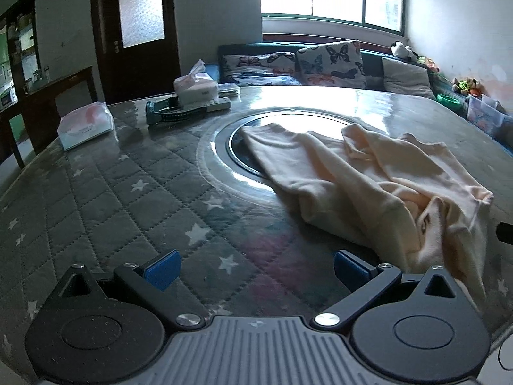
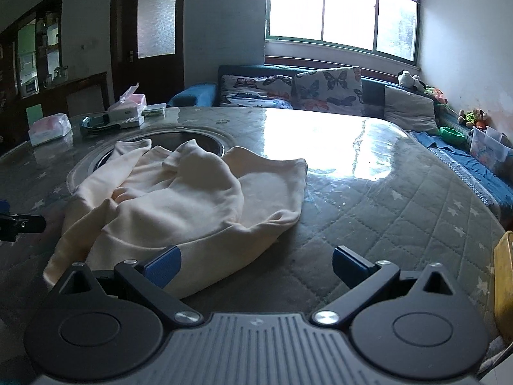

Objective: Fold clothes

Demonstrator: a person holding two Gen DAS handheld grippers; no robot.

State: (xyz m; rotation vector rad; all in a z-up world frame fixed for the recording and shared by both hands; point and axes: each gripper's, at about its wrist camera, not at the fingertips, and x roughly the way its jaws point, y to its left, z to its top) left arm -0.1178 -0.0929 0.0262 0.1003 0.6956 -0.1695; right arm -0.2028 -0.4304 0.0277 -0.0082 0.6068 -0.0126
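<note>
A cream garment (image 1: pixel 362 179) lies crumpled on the round quilted table (image 1: pixel 128 199), partly over the table's dark round inset (image 1: pixel 237 144). My left gripper (image 1: pixel 255 268) stands open over bare table, with the garment just right of its right fingertip. In the right wrist view the same garment (image 2: pixel 179 199) spreads ahead and to the left. My right gripper (image 2: pixel 256 264) is open at the garment's near hem, its left blue pad (image 2: pixel 163 266) over the cloth and its right pad over the table. The left gripper's tip (image 2: pixel 19 223) shows at the left edge there.
Two tissue packs (image 1: pixel 85 125) (image 1: pixel 195 88) and a dark flat object (image 1: pixel 173 112) sit at the table's far left. A sofa with butterfly cushions (image 1: pixel 330 61) runs behind the table under the window. A yellow object (image 2: pixel 503 282) is at the right edge.
</note>
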